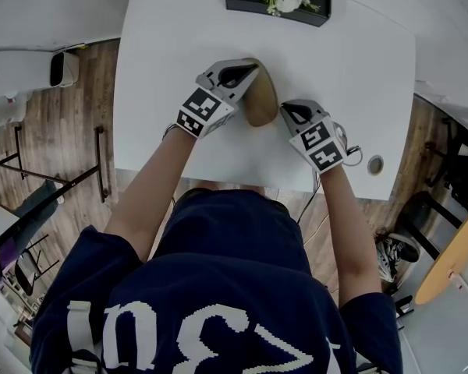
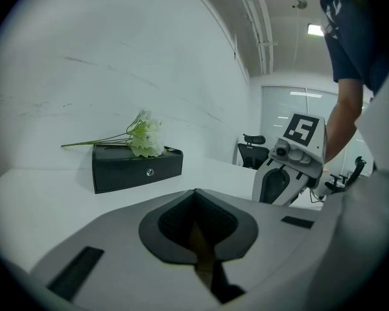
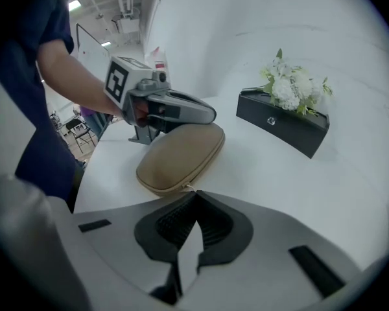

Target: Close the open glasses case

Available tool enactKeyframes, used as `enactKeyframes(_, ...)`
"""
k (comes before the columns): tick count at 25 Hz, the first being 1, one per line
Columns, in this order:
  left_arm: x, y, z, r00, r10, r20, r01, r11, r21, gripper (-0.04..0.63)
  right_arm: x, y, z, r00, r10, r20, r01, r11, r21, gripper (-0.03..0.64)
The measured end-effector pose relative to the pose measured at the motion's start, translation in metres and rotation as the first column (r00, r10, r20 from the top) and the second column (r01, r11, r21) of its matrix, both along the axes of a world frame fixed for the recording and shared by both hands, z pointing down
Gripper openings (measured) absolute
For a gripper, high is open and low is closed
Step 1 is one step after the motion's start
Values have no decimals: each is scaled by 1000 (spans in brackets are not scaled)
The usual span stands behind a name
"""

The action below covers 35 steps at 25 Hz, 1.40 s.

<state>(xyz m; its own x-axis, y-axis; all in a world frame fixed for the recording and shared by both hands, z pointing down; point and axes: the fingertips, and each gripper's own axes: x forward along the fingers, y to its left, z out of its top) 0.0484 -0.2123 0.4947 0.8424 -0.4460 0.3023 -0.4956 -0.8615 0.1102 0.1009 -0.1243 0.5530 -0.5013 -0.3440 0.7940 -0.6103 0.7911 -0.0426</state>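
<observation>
Zipper pull [image 3: 189, 186]: right gripper view only

Bright, even indoor lighting from above; a ceiling panel light [image 2: 314, 30] glares in the left gripper view; the white table [image 1: 164, 68] is nearly overexposed, its surface detail washed out; the glasses case [image 3: 181, 154] casts only a faint, soft shadow; both gripper views show strong fisheye bending and black vignetted corners, with the nearest foreground soft; the head view is sharp, its edges curved.
</observation>
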Motion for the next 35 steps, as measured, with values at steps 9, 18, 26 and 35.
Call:
enactKeyframes(9, 0, -1, 0, 1000, -13, -4, 13, 1000, 1, 12, 2, 13, -9, 993, -37, 115, 44, 997, -58, 24)
enactKeyframes(18, -1, -2, 0, 1000, -13, -6, 13, 1000, -4, 12, -5, 3, -9, 984, -79, 160, 86, 996, -37, 21)
enactKeyframes(26, 0, -2, 0, 1000, -7, -11, 6, 1000, -14, 12, -15, -58, -9, 993, -46, 113, 42, 998, 39, 21)
enactKeyframes(35, -6, 21, -5, 1000, 5, 25, -5, 1000, -17, 12, -19, -49, -10, 990, -97, 101, 97, 995, 6, 21)
